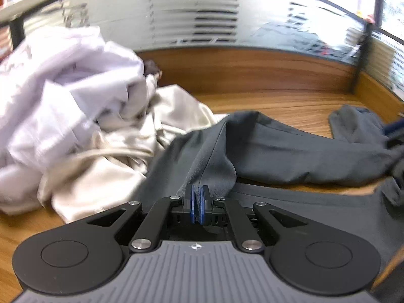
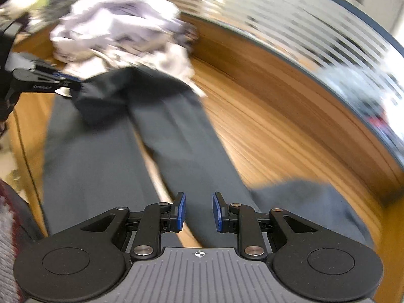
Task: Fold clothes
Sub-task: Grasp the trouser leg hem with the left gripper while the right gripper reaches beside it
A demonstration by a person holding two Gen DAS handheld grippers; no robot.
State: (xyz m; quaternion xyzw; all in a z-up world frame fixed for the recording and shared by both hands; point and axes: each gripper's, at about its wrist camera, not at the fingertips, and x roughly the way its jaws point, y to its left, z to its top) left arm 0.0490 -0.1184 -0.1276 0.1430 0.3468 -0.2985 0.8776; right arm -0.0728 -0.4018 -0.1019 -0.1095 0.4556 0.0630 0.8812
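Dark grey trousers point(image 1: 277, 146) lie spread on the wooden table point(image 1: 277, 96). My left gripper point(image 1: 198, 192) is shut on a raised fold of their fabric, which hangs up off the table from the pads. In the right wrist view the trousers point(image 2: 176, 131) stretch away with both legs side by side, and the left gripper point(image 2: 73, 82) pinches their far end. My right gripper point(image 2: 199, 202) hovers over the near ends of the legs, open, with nothing between its blue pads point(image 2: 180, 210). This view is blurred.
A heap of white and lilac clothes point(image 1: 63, 88) sits at the left, with a cream garment point(image 1: 101, 171) beneath it touching the trousers. The heap point(image 2: 121, 25) lies beyond the trousers in the right wrist view. A glass partition with blinds point(image 1: 202, 12) bounds the table's far side.
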